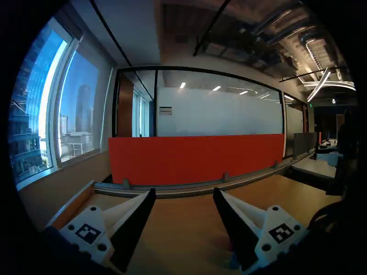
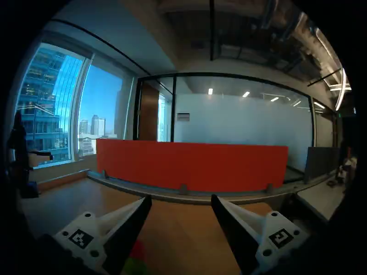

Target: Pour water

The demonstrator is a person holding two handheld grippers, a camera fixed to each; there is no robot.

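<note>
The left gripper (image 1: 183,190) hangs released, its fingers spread above the wooden worktop (image 1: 183,229), with an orange screen (image 1: 197,158) ahead of it. The right gripper (image 2: 180,197) is also released. A red-and-green thing (image 2: 135,259), too cropped to identify, lies just under its left finger.

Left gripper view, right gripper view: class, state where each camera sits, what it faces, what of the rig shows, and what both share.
Left gripper view: on the left gripper, facing the orange divider across the wooden desk; its open fingers show.
Right gripper view: on the right gripper, likewise; open fingers show.
Shared: orange divider, wooden desk, window.
</note>
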